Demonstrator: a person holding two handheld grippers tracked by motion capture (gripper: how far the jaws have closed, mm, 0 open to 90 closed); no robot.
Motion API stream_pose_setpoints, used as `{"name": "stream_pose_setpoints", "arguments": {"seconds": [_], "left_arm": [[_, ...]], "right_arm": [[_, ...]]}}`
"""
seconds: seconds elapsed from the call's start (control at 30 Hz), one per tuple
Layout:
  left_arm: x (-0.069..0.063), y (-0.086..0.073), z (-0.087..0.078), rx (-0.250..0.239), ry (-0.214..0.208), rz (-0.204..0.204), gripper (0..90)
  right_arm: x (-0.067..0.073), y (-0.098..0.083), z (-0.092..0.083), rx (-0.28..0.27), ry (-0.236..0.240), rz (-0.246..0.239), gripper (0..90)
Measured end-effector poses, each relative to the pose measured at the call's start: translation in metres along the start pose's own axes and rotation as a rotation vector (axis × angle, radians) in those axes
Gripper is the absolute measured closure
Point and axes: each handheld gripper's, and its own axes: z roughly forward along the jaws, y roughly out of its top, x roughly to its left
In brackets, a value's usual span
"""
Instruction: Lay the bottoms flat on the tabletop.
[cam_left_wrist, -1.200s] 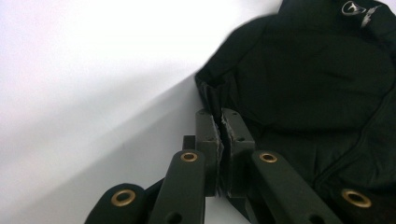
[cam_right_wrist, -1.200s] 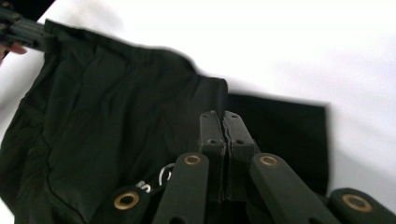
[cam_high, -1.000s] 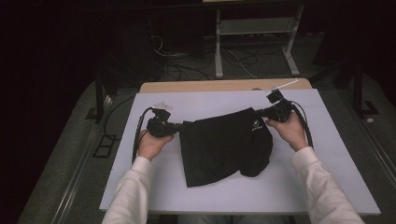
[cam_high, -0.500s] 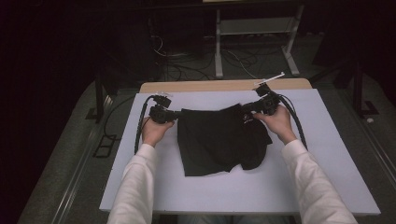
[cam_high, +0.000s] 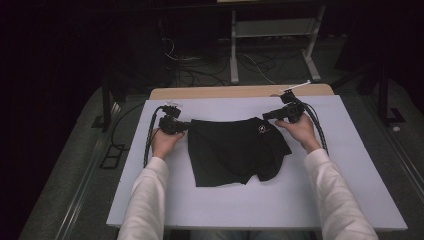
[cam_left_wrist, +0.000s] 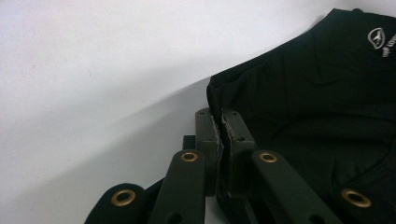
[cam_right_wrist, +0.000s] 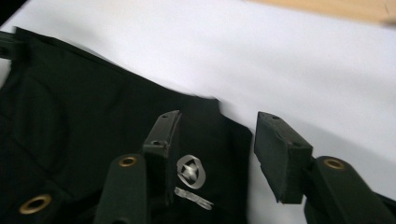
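Shorts (cam_high: 235, 152), black, lie spread flat at the middle of the high view, on the white table (cam_high: 350, 200). My left tongs (cam_high: 182, 126) sit at the garment's upper left corner, my right tongs (cam_high: 267, 116) at its upper right corner, beside a small white logo (cam_high: 260, 129).

Seen from the left gripper view, my left tongs (cam_left_wrist: 220, 126) stand at the lower middle of the frame, pressed tight together on the edge of the shorts (cam_left_wrist: 317, 102), which fill the right side of the frame; the logo (cam_left_wrist: 379, 39) shows at the upper right.

From the right gripper view, my right tongs (cam_right_wrist: 217, 135) have just been opening and stand well apart, gripping nothing. The corner of the shorts (cam_right_wrist: 93, 112) lies between and under them on the table, logo (cam_right_wrist: 190, 171) up, near the left jaw.
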Motion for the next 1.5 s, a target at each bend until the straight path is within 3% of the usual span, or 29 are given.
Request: {"name": "stream_pose_setpoints", "arguments": {"seconds": [0.03, 0.1, 0.27, 0.3, 0.43, 0.47, 0.5, 0.53, 0.57, 0.6, 0.63, 0.67, 0.87, 0.9, 1.1, 1.27, 1.5], "left_arm": [[0.003, -0.001, 0.002, 0.004, 0.004, -0.007, 85.5], [0.006, -0.002, 0.003, 0.008, 0.008, -0.017, 85.4], [0.009, -0.004, 0.004, 0.013, 0.015, -0.020, 85.4], [0.010, -0.004, 0.004, 0.013, 0.016, -0.021, 85.4], [0.010, -0.004, 0.006, 0.018, 0.015, -0.020, 85.4], [0.010, -0.005, 0.007, 0.021, 0.015, -0.019, 85.4], [0.010, -0.005, 0.007, 0.021, 0.015, -0.019, 85.4], [0.010, -0.005, 0.007, 0.018, 0.013, -0.022, 85.4], [0.010, -0.004, 0.007, 0.020, 0.014, -0.021, 85.4], [0.010, -0.004, 0.007, 0.020, 0.014, -0.021, 85.4], [0.009, -0.003, 0.007, 0.018, 0.015, -0.016, 85.4], [0.009, -0.002, 0.007, 0.017, 0.018, -0.013, 85.4], [0.006, 0.011, 0.000, 0.007, 0.025, 0.014, 85.5], [0.005, 0.019, -0.002, 0.001, 0.029, 0.025, 85.6], [0.000, 0.046, -0.011, -0.027, 0.039, 0.065, 85.7], [-0.004, 0.068, -0.017, -0.054, 0.061, 0.101, 85.8], [-0.004, 0.091, -0.016, -0.071, 0.074, 0.106, 85.9]], "right_arm": [[-0.009, -0.004, 0.005, 0.041, -0.005, 0.034, 47.1], [-0.015, -0.007, 0.010, 0.071, -0.009, 0.065, 46.7], [-0.024, -0.010, 0.017, 0.075, -0.011, 0.110, 48.5], [-0.027, -0.010, 0.020, 0.081, 0.013, 0.137, 52.5], [-0.028, -0.011, 0.024, 0.097, 0.074, 0.169, 57.0], [-0.028, -0.012, 0.027, 0.128, 0.145, 0.210, 61.6], [-0.028, -0.012, 0.027, 0.128, 0.145, 0.210, 61.6], [-0.028, -0.012, 0.029, 0.155, 0.174, 0.225, 63.9], [-0.025, -0.011, 0.031, 0.219, 0.197, 0.206, 75.3], [-0.025, -0.011, 0.031, 0.219, 0.197, 0.206, 75.3], [-0.020, -0.010, 0.032, 0.246, 0.175, 0.167, 82.0], [-0.019, -0.010, 0.031, 0.244, 0.166, 0.160, 82.5], [-0.020, -0.005, 0.021, 0.152, 0.124, 0.146, 83.2], [-0.021, -0.001, 0.014, 0.105, 0.101, 0.139, 83.2], [-0.022, 0.011, -0.005, -0.030, 0.063, 0.131, 83.2], [-0.023, 0.020, -0.014, -0.075, 0.048, 0.131, 83.3], [-0.026, 0.031, -0.022, -0.126, 0.036, 0.123, 83.3]]}}
